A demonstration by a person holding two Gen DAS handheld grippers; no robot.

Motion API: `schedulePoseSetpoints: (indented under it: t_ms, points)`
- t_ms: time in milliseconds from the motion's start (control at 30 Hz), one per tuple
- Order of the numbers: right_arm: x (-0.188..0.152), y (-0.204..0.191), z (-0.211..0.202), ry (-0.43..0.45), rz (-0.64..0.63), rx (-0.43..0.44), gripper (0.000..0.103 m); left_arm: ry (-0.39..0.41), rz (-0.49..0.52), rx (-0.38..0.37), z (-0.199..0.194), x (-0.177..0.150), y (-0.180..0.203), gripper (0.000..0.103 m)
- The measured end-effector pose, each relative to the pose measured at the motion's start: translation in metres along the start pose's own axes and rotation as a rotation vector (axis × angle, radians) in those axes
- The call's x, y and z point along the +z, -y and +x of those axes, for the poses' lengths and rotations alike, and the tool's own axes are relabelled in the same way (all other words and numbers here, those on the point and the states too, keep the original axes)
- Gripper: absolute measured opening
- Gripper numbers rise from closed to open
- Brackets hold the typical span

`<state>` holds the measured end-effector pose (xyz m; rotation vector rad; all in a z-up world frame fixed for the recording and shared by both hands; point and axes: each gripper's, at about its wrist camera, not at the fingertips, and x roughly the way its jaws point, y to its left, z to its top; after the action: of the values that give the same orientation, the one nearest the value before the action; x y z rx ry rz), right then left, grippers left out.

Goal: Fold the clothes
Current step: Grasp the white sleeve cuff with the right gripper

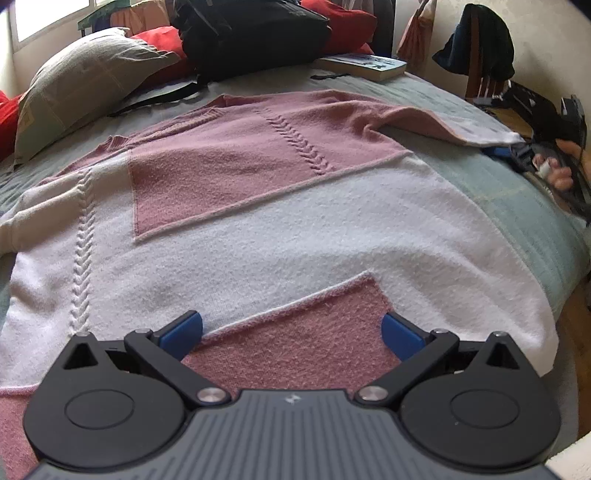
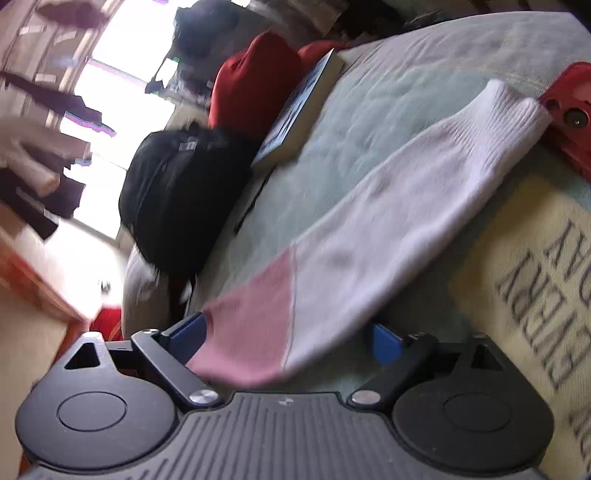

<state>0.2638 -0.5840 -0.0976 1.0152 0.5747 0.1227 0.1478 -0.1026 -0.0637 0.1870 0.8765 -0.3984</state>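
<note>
A pink and white knitted sweater (image 1: 295, 229) lies spread flat on the bed, one sleeve (image 1: 424, 122) stretched toward the right edge. My left gripper (image 1: 291, 332) hovers open over the sweater's near hem, its blue pads on either side of a pink patch and not pressing it. In the right wrist view, my right gripper (image 2: 291, 336) stands wide, with the sleeve (image 2: 388, 229) lying between its blue pads where pink meets white. The pads do not visibly pinch it. The white ribbed cuff (image 2: 517, 103) lies far ahead. A hand (image 1: 561, 170) shows at the sleeve's end.
A black backpack (image 1: 251, 33), a book (image 1: 365, 64), a grey pillow (image 1: 81, 85) and red cushions (image 1: 159, 40) crowd the bed's head. A red object (image 2: 569, 118) and a cream cloth with lettering (image 2: 535, 295) lie beside the sleeve. Bed cover (image 1: 517, 206) drops off at right.
</note>
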Motion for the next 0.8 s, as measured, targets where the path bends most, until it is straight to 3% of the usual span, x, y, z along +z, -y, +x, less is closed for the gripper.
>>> schedulePoseSetpoints:
  t_ms: [267,467,667,700,733,800]
  points:
    - [0.0,-0.007,0.002,-0.02,-0.024,-0.044,0.092,0.004,-0.01,-0.013,0.001,-0.001,-0.004,0.102]
    - [0.011,0.009,0.013,0.072,0.037,-0.004,0.082,0.011,-0.004,-0.005,0.005,-0.001,-0.002,0.102]
    - [0.018,0.015,0.03,0.098,0.052,-0.094,0.028,0.017,-0.012,-0.017,0.004,-0.003,-0.005,0.102]
    - [0.018,0.02,0.029,0.098,0.067,-0.101,0.012,0.017,-0.011,-0.017,0.005,-0.003,-0.005,0.102]
    - [0.018,0.024,0.029,0.099,0.084,-0.099,0.005,0.017,-0.01,-0.016,0.006,-0.003,-0.005,0.102]
    - [0.02,0.029,0.029,0.101,0.104,-0.084,0.005,0.017,-0.009,-0.012,0.006,-0.003,-0.004,0.102]
